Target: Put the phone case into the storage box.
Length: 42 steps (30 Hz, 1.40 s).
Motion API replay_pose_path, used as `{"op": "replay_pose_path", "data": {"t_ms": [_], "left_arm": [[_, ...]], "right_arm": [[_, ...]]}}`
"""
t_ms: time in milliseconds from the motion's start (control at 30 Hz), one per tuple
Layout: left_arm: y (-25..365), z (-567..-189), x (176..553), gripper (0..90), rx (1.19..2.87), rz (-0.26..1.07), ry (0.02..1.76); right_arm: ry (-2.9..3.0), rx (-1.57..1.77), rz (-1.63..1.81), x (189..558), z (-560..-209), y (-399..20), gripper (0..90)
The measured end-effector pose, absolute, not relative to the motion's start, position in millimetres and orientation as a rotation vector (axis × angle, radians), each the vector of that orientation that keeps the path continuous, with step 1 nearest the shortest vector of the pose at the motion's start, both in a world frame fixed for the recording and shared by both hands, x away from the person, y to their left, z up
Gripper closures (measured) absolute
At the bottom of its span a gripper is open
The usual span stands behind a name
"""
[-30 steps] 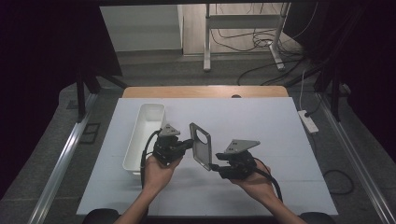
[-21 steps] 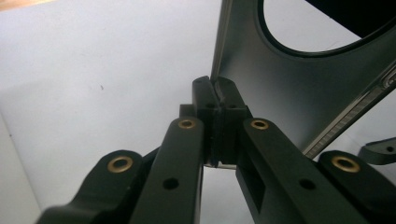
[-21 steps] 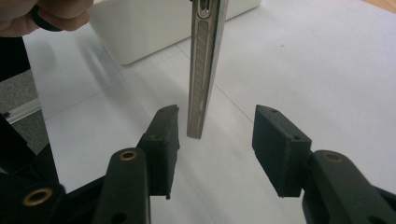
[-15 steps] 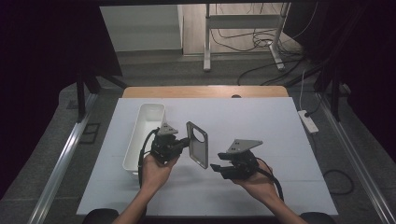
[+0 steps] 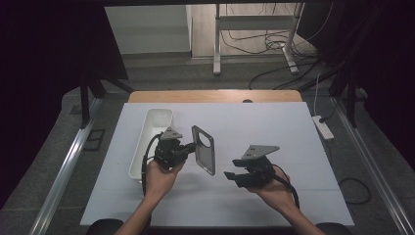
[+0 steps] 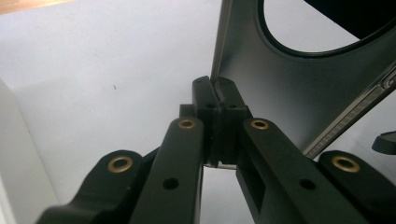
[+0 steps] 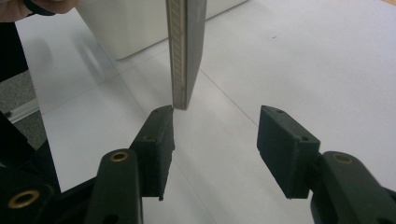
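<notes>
In the left gripper view, the flat dark grey phone case with a large round cut-out (image 6: 299,88) runs off the top and right edges, so its full outline is lost, and the closed black jaws cover the edge they pinch. The long white plastic bin (image 6: 14,158) shows as a blurred sliver at the left edge. In the right gripper view the case (image 7: 186,51) is seen edge-on and cut off at the top; the bin (image 7: 135,23) is cut off too.
</notes>
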<state>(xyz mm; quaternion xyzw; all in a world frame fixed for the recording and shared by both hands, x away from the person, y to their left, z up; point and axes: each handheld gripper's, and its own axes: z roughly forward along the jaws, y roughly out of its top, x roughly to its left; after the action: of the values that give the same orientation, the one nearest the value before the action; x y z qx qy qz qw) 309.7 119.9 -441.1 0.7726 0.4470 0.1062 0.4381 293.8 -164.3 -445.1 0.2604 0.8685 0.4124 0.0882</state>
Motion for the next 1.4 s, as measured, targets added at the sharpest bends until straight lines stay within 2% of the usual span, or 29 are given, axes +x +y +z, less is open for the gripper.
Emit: {"op": "replay_pose_path", "data": {"t_ms": [700,1067,1167,1400], "left_arm": [[131,-433,321,89.4,1.919,0.285,1.143],[133,-428,327,89.4,1.934,0.305,1.146],[136,-426,331,89.4,1.941,0.306,1.147],[140,-423,337,89.4,1.931,0.303,1.16]], "right_arm": [[2.596,0.888,1.212,306,-446,-191,28.6],[2.596,0.911,1.21,306,-448,-201,22.8],[2.587,0.934,1.183,307,-449,-207,17.6],[2.586,0.949,1.171,304,-449,-215,13.3]]}}
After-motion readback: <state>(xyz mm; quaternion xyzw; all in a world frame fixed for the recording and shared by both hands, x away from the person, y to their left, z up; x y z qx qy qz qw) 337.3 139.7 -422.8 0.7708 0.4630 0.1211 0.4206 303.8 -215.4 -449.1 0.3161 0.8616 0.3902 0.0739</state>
